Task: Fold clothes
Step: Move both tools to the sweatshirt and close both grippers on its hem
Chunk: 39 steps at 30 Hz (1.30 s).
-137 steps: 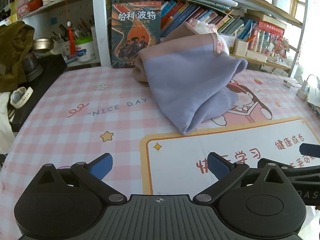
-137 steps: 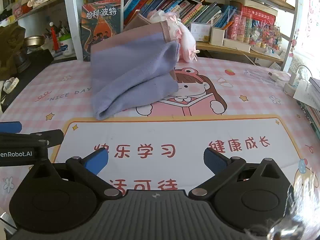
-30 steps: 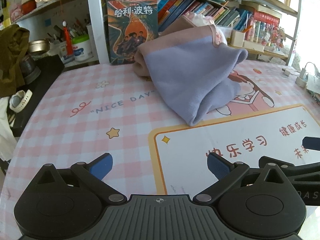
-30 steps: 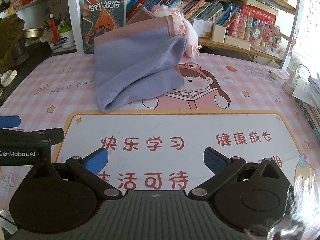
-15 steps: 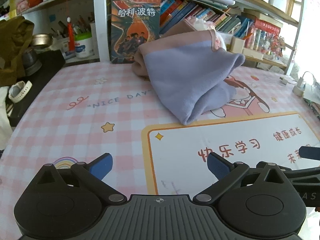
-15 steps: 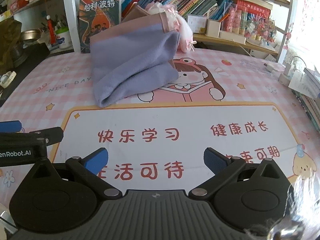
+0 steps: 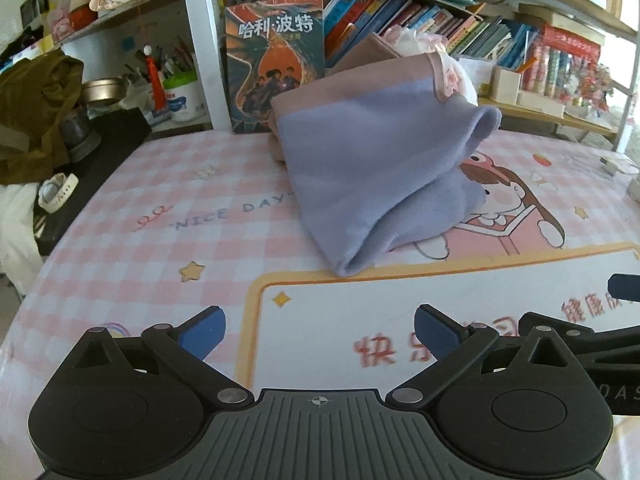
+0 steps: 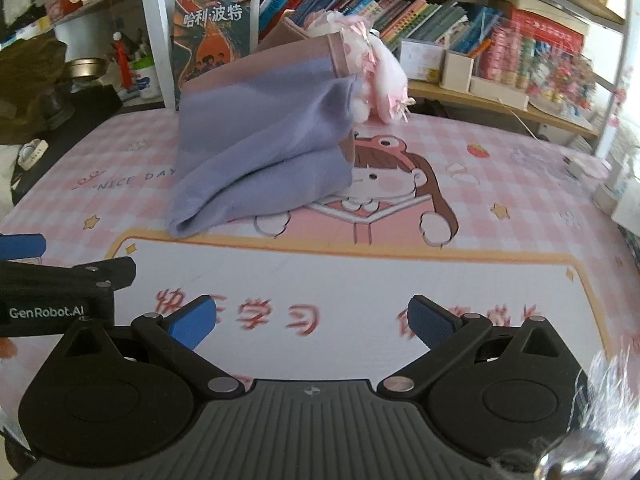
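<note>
A lilac garment with a dusty-pink band [image 7: 372, 172] [image 8: 264, 152] lies folded and heaped at the back of the pink checked table mat [image 7: 160, 240] [image 8: 500, 184], leaning on a white-and-pink frilly bundle [image 8: 380, 68] [image 7: 456, 76]. My left gripper [image 7: 318, 330] hovers open over the mat's near side, well short of the garment. My right gripper [image 8: 310, 322] is open too, nothing between its blue pads, also short of the garment. The left gripper's fingers [image 8: 60, 276] show at the left edge of the right wrist view.
A bookshelf [image 7: 440, 28] with a large upright book [image 7: 276, 60] stands right behind the garment. Boxes and jars [image 8: 500, 68] line a low shelf at the right. An olive cloth [image 7: 36, 108], a metal bowl [image 7: 102, 88] and a watch [image 7: 56, 192] sit off the left edge.
Both grippers have drifted slightly over the mat, staying open. The garment lies in the same heap.
</note>
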Each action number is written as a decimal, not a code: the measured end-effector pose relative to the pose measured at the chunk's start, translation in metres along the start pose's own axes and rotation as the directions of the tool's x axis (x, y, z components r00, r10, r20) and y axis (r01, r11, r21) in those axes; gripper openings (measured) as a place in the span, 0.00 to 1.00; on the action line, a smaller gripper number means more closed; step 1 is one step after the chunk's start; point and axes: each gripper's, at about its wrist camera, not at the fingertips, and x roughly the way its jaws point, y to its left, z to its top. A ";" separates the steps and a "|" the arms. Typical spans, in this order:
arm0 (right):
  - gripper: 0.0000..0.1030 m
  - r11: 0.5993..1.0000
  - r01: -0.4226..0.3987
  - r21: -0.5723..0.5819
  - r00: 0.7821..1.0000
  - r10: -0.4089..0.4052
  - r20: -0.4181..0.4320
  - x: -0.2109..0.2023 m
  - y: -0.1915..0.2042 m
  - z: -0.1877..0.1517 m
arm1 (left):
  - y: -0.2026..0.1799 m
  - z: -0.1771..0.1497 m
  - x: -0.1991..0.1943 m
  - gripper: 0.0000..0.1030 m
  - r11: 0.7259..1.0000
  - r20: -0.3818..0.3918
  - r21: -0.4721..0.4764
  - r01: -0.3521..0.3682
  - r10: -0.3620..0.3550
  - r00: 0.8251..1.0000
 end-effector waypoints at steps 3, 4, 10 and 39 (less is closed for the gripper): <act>1.00 0.999 -0.033 -0.019 0.999 0.033 -0.003 0.007 -0.022 0.005 | -0.017 0.002 0.002 0.99 1.000 -0.002 -0.016 -0.021 0.021 1.000; 1.00 0.999 -0.045 -0.024 0.999 0.045 -0.004 0.010 -0.030 0.006 | -0.023 0.003 0.003 0.99 0.999 -0.001 -0.020 -0.028 0.028 1.000; 1.00 0.995 -0.104 -0.003 0.995 0.104 -0.012 0.021 -0.071 0.012 | -0.060 0.007 0.007 0.99 0.997 0.027 0.041 -0.071 0.070 0.997; 0.75 0.937 -0.208 0.280 0.977 0.215 0.006 0.023 -0.181 0.013 | -0.133 0.086 0.085 0.72 0.929 0.254 0.204 -0.308 0.253 0.933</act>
